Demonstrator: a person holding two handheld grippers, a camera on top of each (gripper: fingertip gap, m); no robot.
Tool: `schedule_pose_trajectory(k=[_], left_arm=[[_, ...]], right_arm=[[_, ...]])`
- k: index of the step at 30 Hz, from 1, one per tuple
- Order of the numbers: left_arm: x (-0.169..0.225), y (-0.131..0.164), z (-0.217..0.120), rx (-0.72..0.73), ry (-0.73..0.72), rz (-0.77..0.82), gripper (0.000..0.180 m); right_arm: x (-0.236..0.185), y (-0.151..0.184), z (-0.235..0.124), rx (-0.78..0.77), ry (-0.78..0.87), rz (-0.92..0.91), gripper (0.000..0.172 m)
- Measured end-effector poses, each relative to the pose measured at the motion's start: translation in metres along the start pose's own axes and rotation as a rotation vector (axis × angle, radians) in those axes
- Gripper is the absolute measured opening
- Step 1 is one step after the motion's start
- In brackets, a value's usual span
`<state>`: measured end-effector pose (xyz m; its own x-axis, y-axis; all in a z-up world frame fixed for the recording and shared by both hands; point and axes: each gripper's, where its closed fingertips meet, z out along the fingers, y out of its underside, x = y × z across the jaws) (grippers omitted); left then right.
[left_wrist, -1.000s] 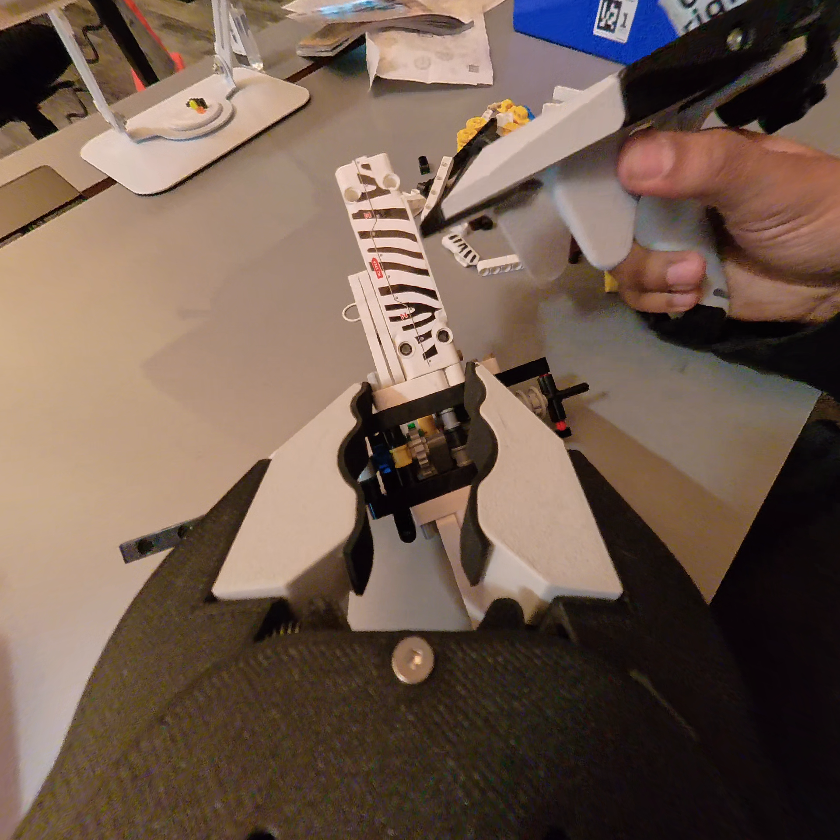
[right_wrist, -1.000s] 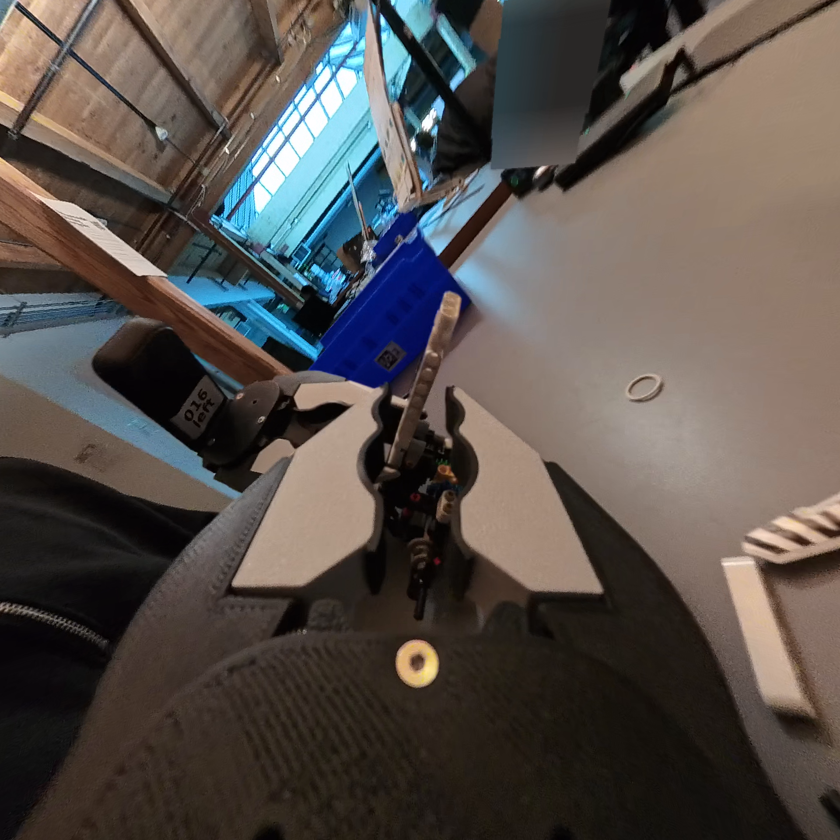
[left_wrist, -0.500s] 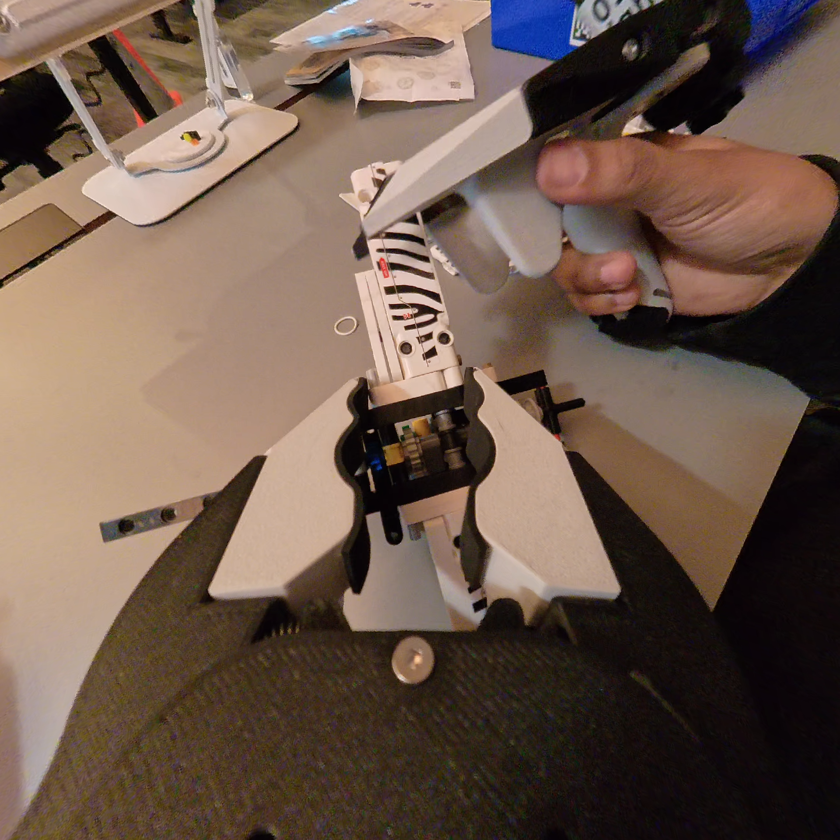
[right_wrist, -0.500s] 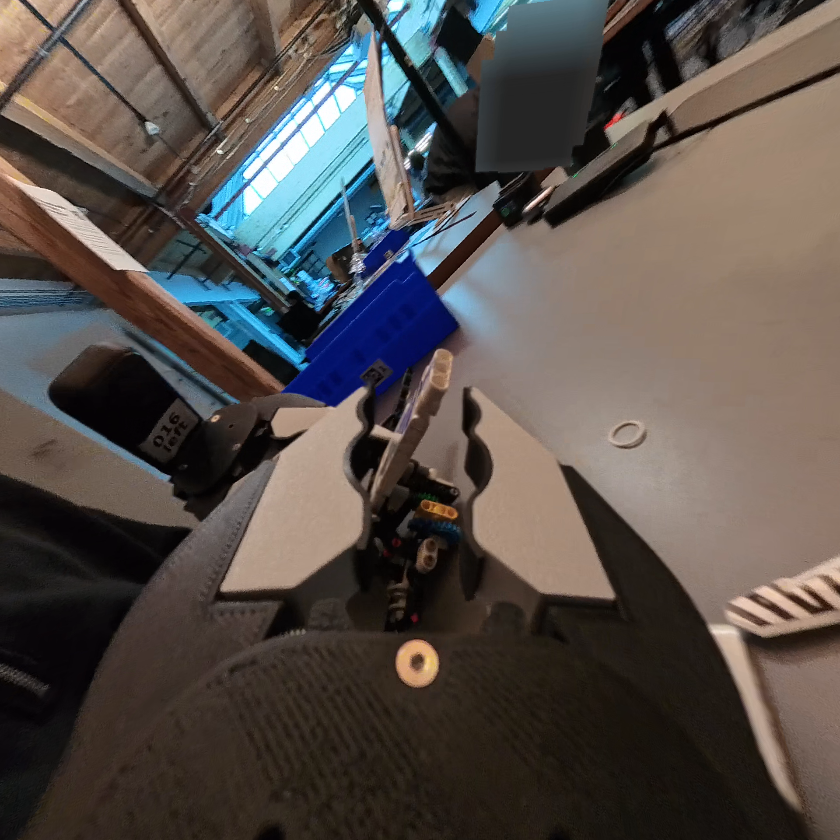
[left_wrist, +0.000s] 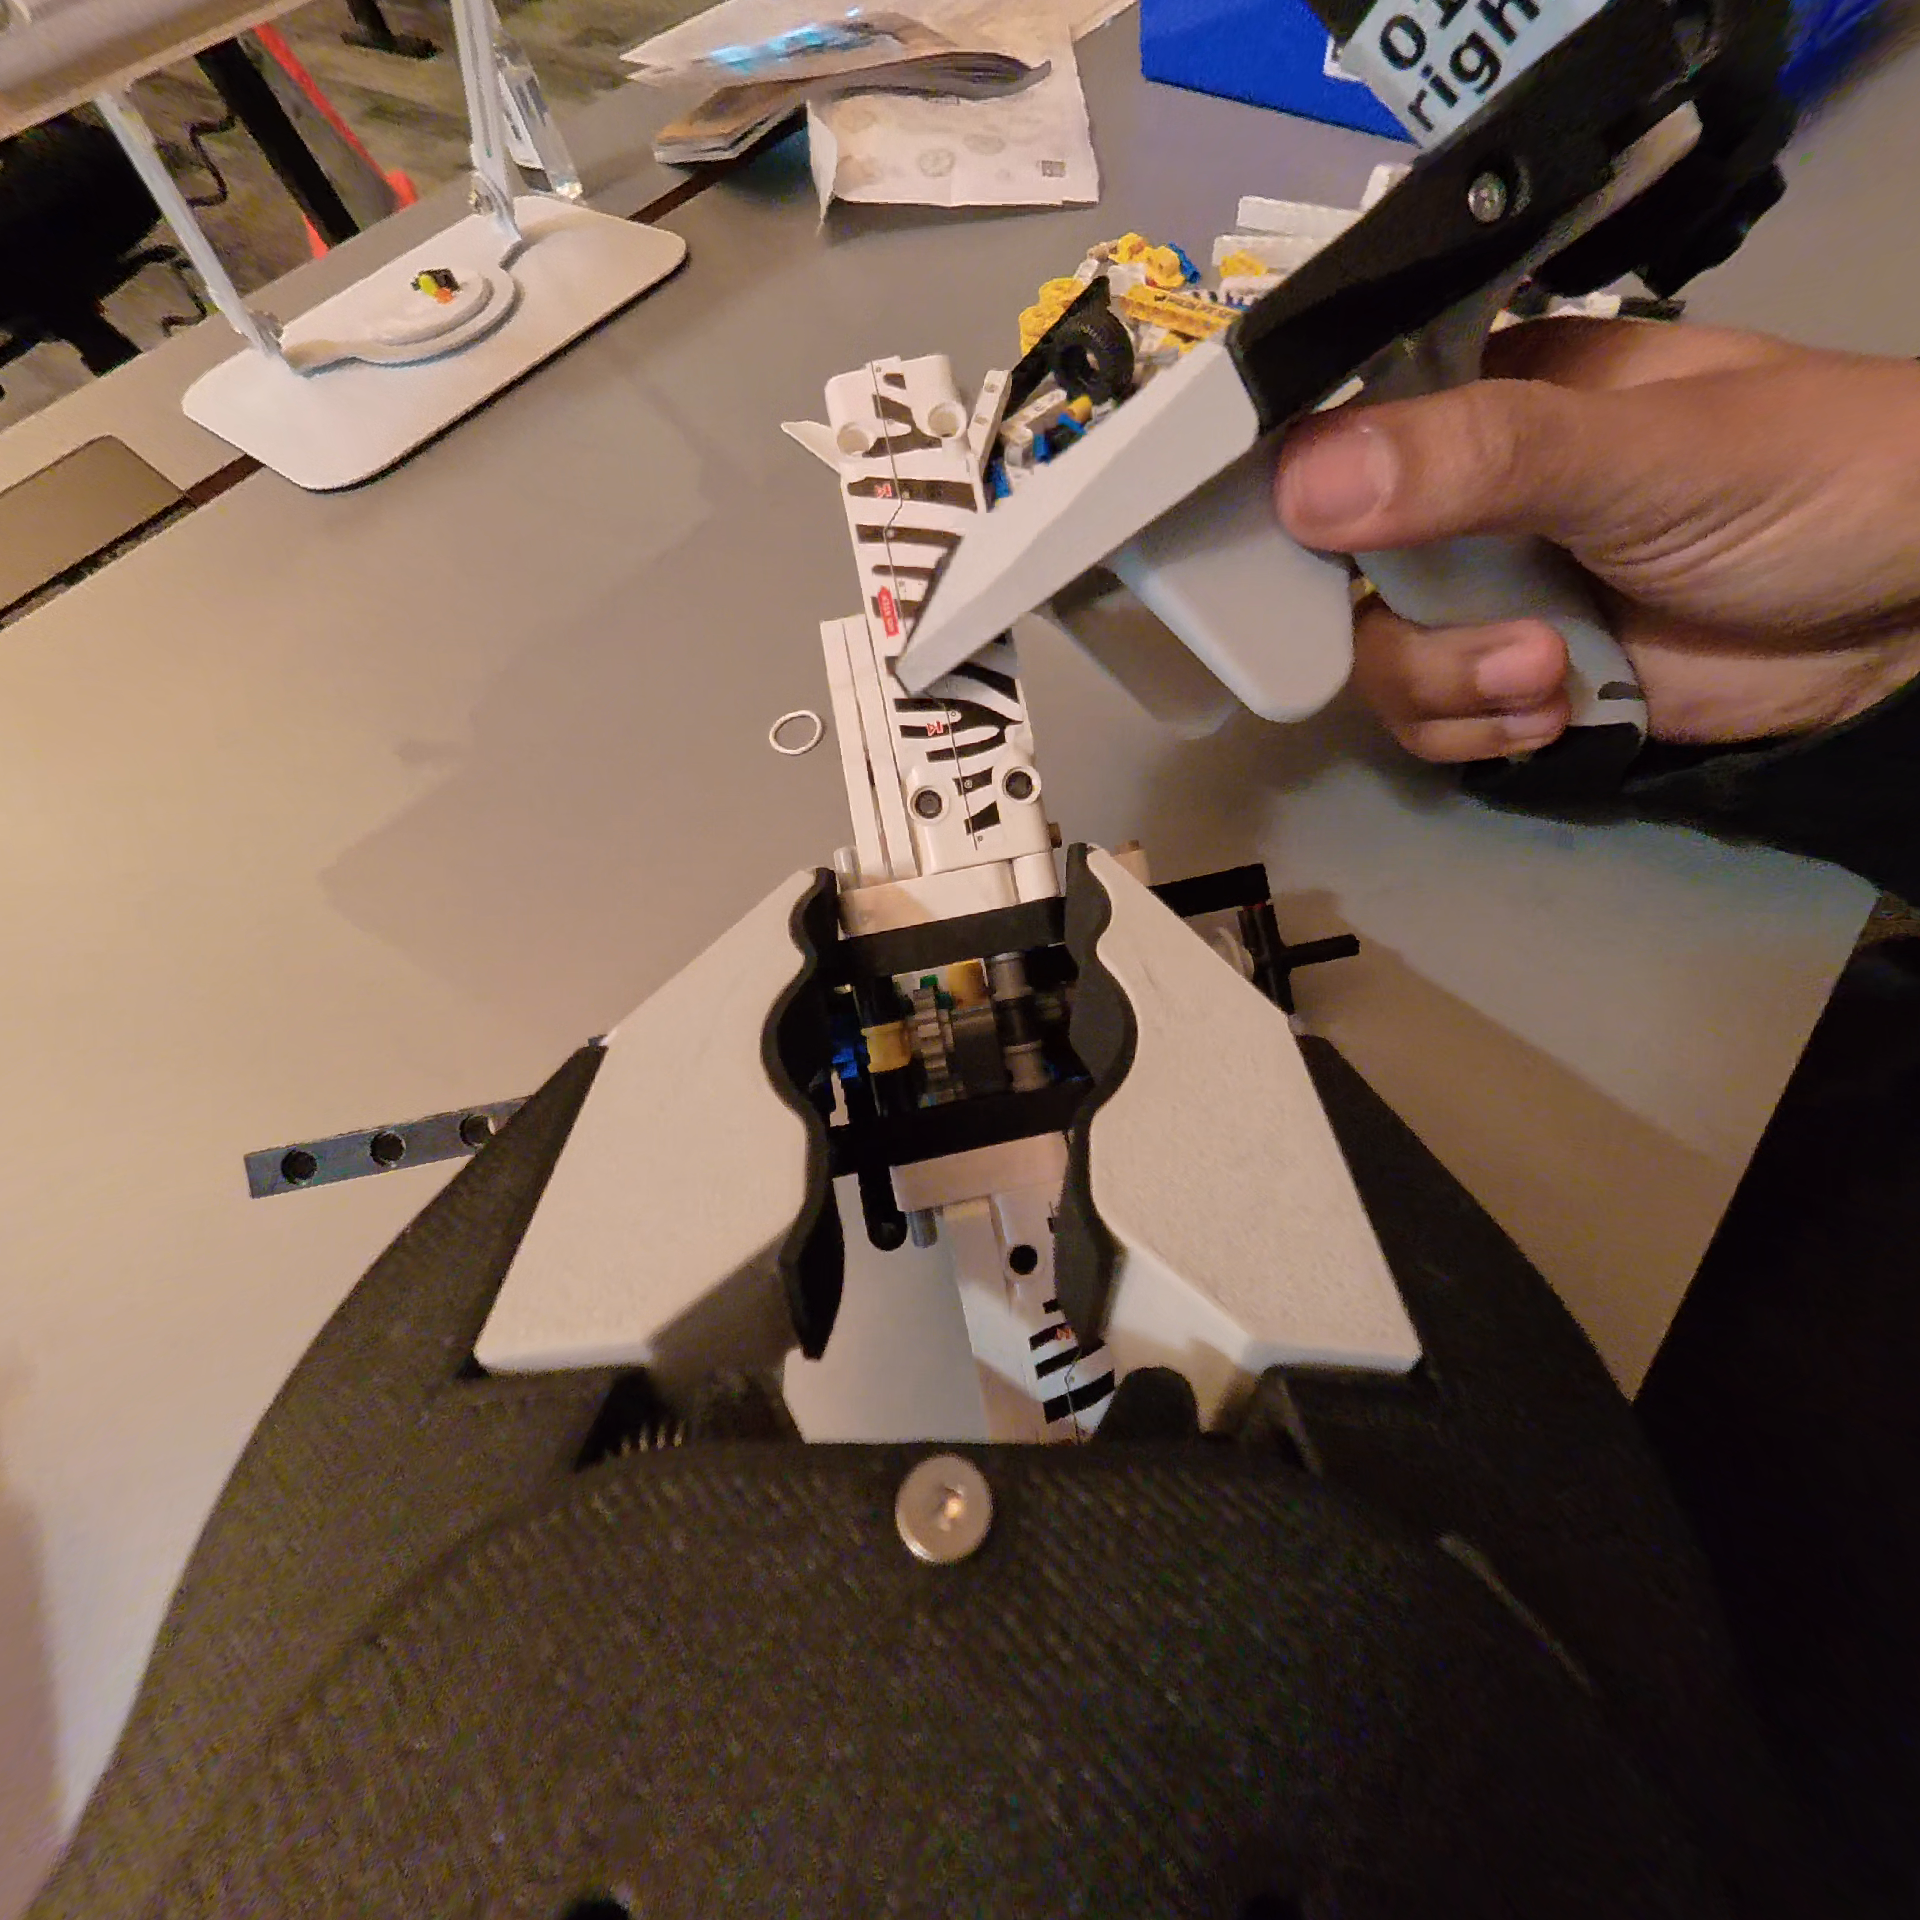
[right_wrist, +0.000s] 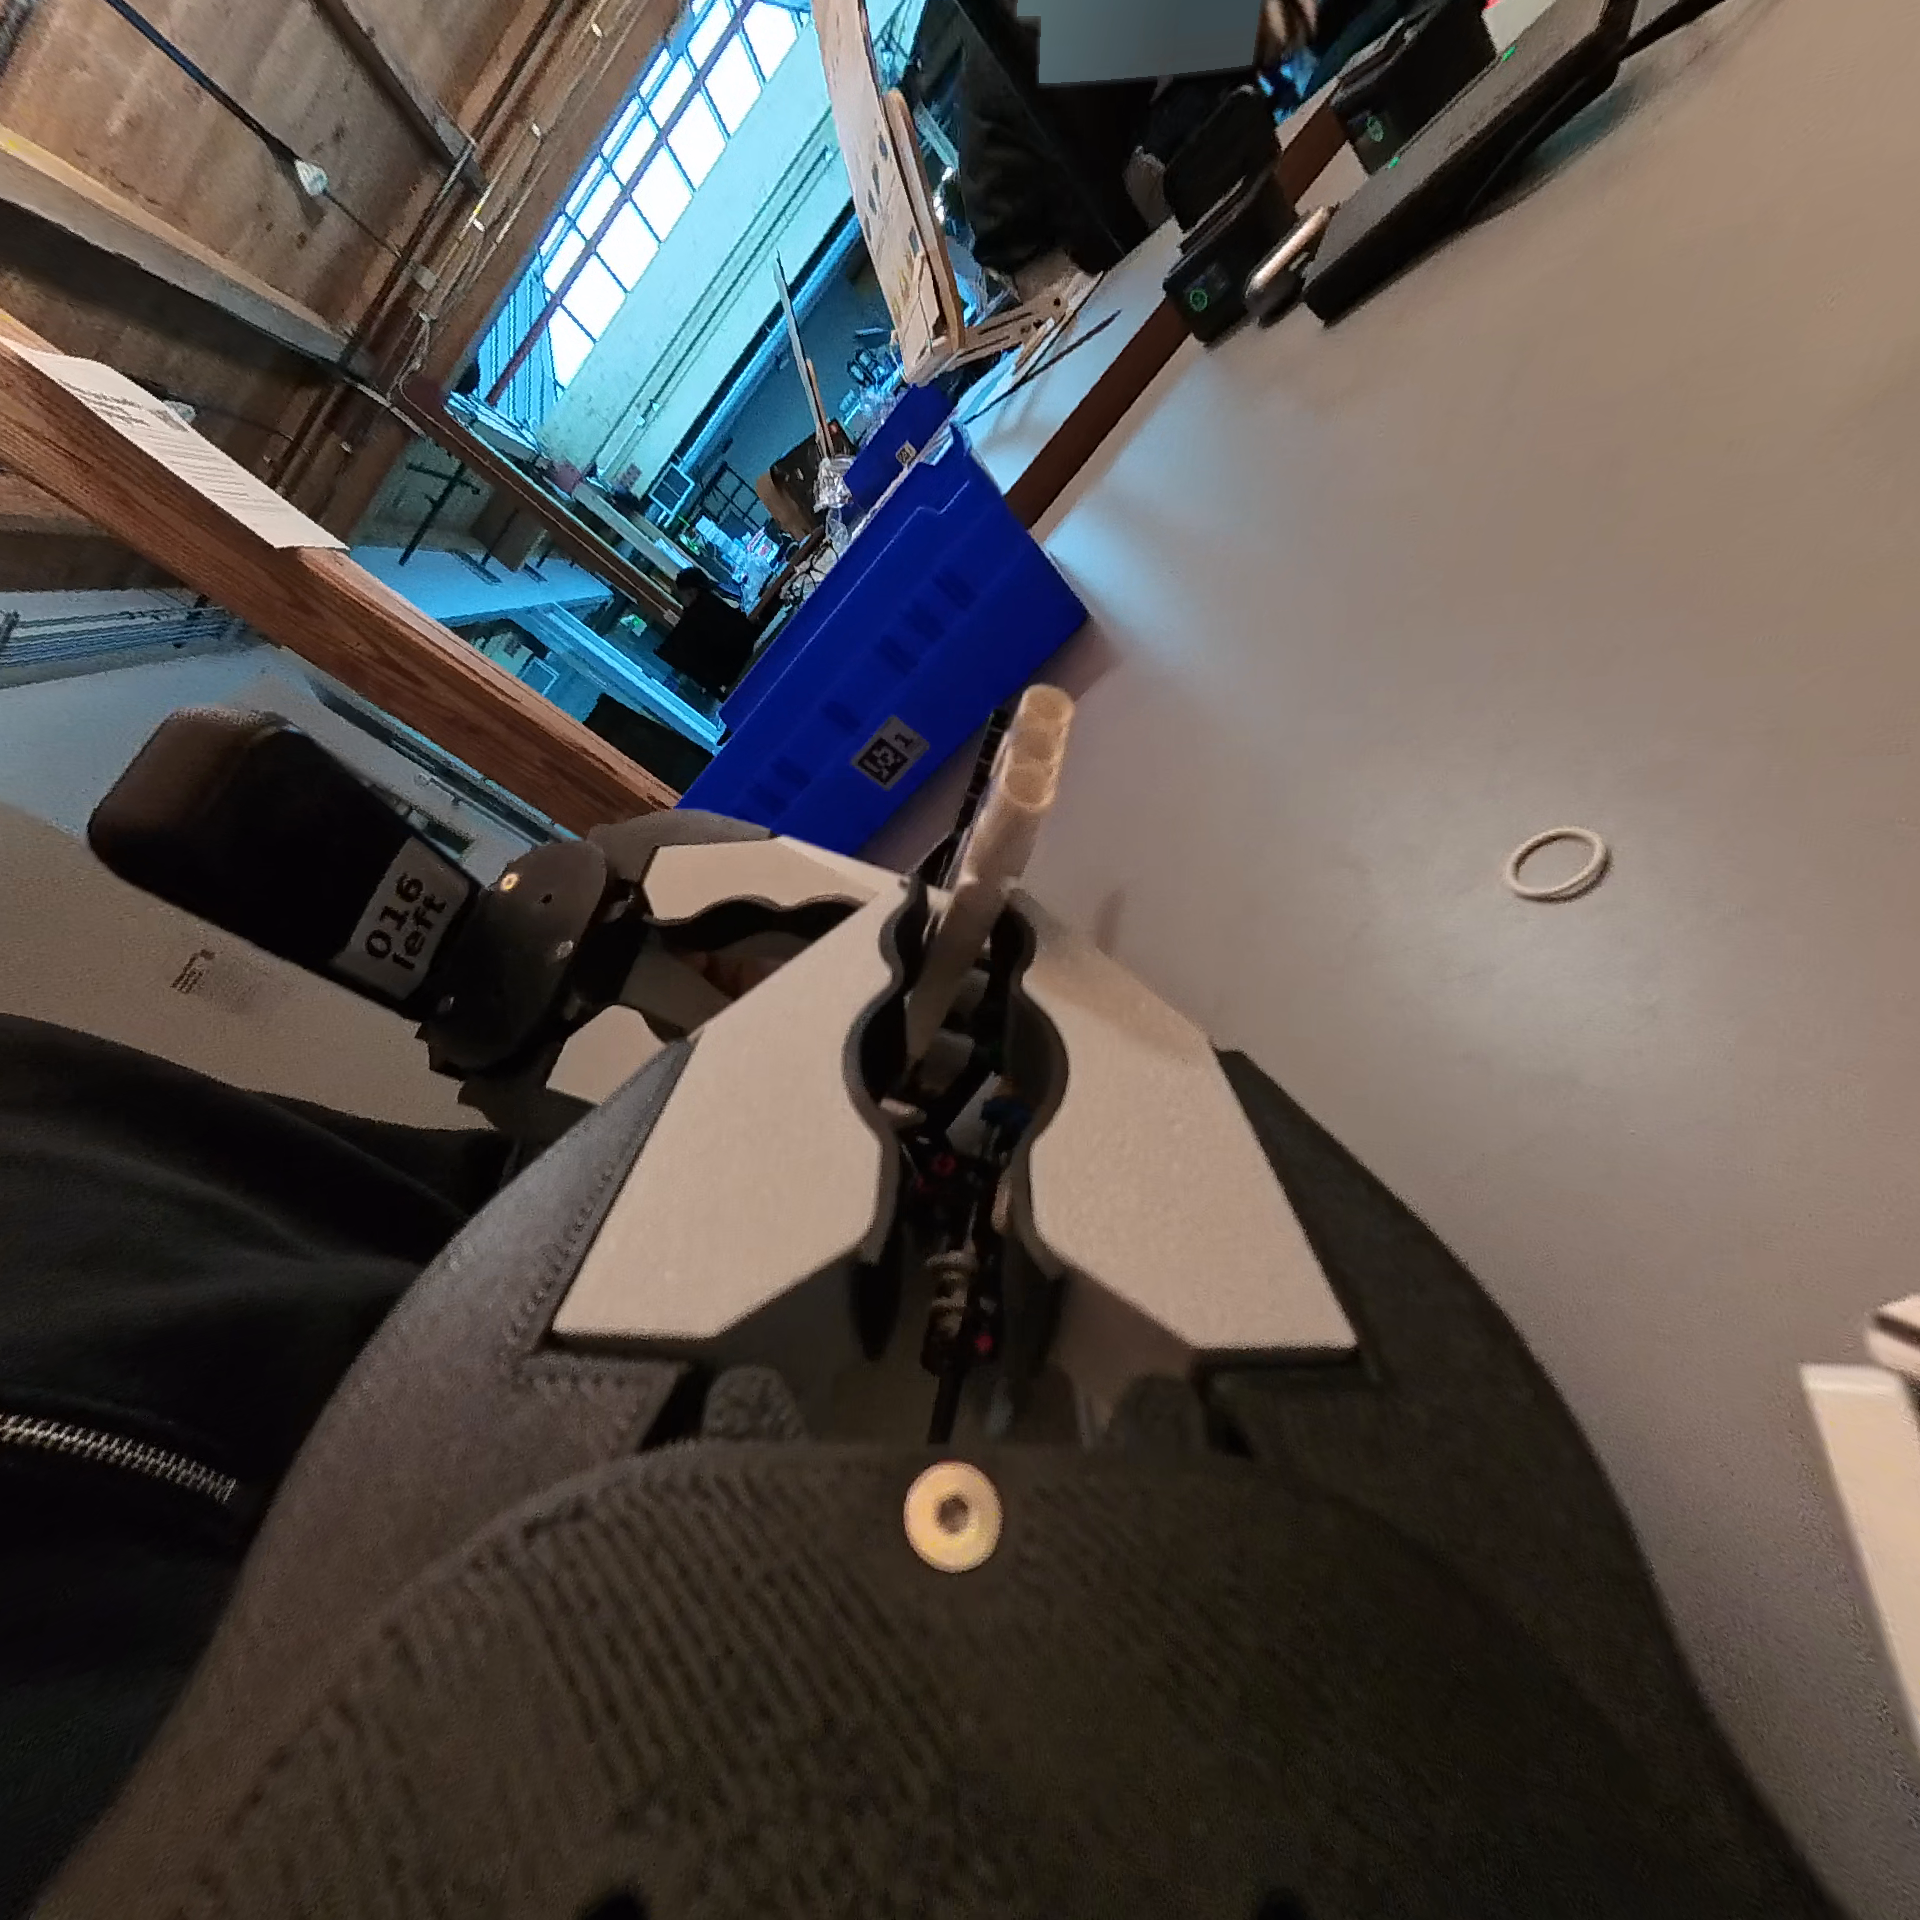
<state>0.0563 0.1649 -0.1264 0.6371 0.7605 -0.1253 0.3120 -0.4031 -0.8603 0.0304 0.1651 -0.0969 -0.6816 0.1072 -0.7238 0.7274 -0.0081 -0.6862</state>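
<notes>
Grey tabletop (left_wrist: 312, 831). Left gripper (left_wrist: 951, 904) clamped on the black frame of the striped brick model (left_wrist: 935, 665); right gripper (right_wrist: 961, 935) closed on its white panel. Bare surface left of model, white ring (left_wrist: 796, 731) beside it. Right wrist view alone shows blue bin (right_wrist: 914, 644) beyond model.

White brick model w/ black stripes (left_wrist: 940, 665) – black geared frame (mid-body), raised over grey table (left_wrist: 416, 727).
</notes>
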Motion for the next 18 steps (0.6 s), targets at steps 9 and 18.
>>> schedule_pose_trajectory(k=[9, 18], left_arm=[[0.002, -0.001, 0.000, -0.021, -0.043, 0.061, 0.043], [0.008, -0.002, 0.001, -0.026, -0.051, 0.089, 0.043]], right_arm=[[-0.005, 0.016, 0.004, -0.080, -0.017, 0.062, 0.008], [-0.007, 0.024, -0.006, -0.179, -0.017, 0.081, 0.007]])
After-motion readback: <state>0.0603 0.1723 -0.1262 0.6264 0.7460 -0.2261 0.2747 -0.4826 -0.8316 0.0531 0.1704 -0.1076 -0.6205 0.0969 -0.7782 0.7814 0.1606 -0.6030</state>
